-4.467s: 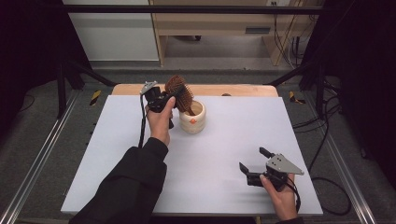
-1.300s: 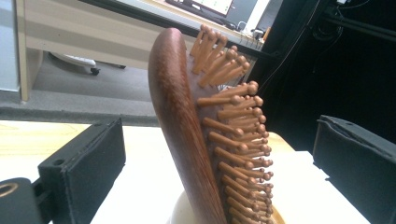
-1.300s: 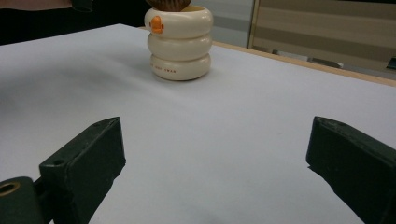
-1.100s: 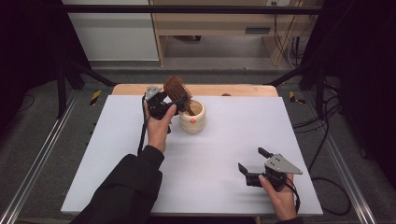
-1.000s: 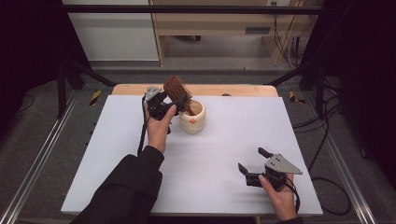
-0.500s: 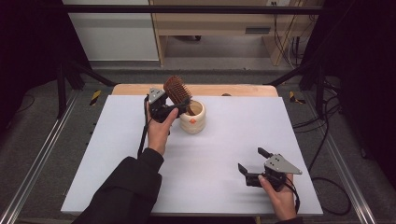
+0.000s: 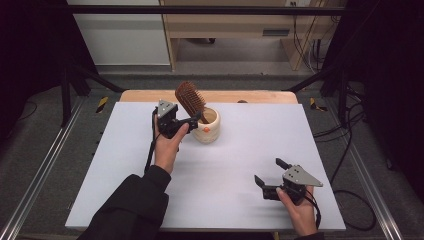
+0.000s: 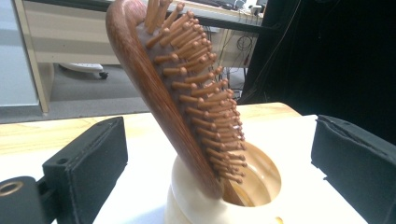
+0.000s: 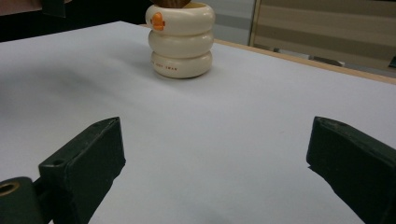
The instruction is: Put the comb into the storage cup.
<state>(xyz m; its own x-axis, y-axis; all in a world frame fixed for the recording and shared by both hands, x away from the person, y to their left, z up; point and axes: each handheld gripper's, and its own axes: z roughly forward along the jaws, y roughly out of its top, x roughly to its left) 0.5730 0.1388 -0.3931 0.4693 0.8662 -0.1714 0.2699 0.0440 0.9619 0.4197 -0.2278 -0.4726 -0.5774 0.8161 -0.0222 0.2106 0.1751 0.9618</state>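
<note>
A brown wooden hairbrush (image 7: 190, 100) stands handle-down in a cream ribbed cup (image 7: 207, 126) at the back middle of the white table top (image 7: 240, 155), leaning left. My left gripper (image 7: 188, 124) sits just left of the cup, open. In the left gripper view the hairbrush (image 8: 187, 102) and the cup (image 8: 196, 200) lie between the wide-apart jaws of my left gripper (image 8: 219, 156), touching neither. My right gripper (image 7: 268, 171) rests open near the front right, holding nothing. From my right gripper (image 9: 215, 168) the cup (image 9: 181, 42) stands far ahead.
A wooden table edge (image 7: 260, 96) runs behind the white top. Metal rails (image 7: 45, 165) flank the table on both sides. Cables (image 7: 345, 150) trail on the floor at the right. A wooden bench (image 7: 235, 25) stands beyond the table.
My left gripper has crept slightly right, toward the cup. The hairbrush stays leaning in the cup. The right gripper has not moved.
</note>
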